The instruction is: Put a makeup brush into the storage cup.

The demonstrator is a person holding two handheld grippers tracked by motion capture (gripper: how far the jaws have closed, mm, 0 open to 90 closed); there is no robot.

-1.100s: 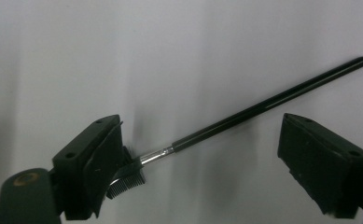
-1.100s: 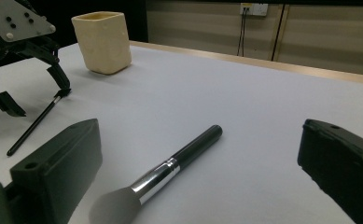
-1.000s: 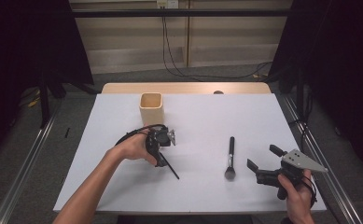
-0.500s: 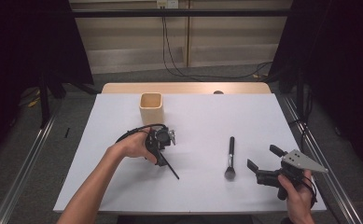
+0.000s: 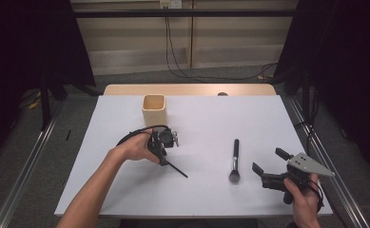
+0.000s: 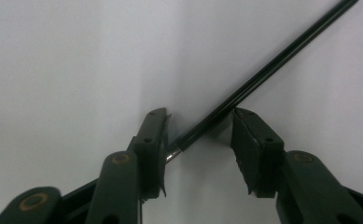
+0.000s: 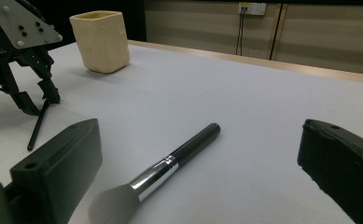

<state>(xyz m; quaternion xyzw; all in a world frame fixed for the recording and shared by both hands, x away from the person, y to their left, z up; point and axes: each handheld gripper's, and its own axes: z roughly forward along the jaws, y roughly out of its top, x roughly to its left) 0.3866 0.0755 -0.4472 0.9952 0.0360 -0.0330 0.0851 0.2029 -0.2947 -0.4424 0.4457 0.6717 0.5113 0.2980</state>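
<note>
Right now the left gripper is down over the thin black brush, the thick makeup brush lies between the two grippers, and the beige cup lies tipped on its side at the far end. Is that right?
Not quite: the beige cup stands upright with its mouth up, as the high view shows. The rest holds: the left gripper is down over the thin black brush, and the thick makeup brush lies between the two grippers.

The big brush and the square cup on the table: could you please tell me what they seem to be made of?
Big brush: glossy black handle, probably plastic or lacquered wood; shiny silver collar, likely metal; soft grey bristles. Square cup: matte cream walls with rounded edges, perhaps ceramic or silicone; hard to tell.
</note>
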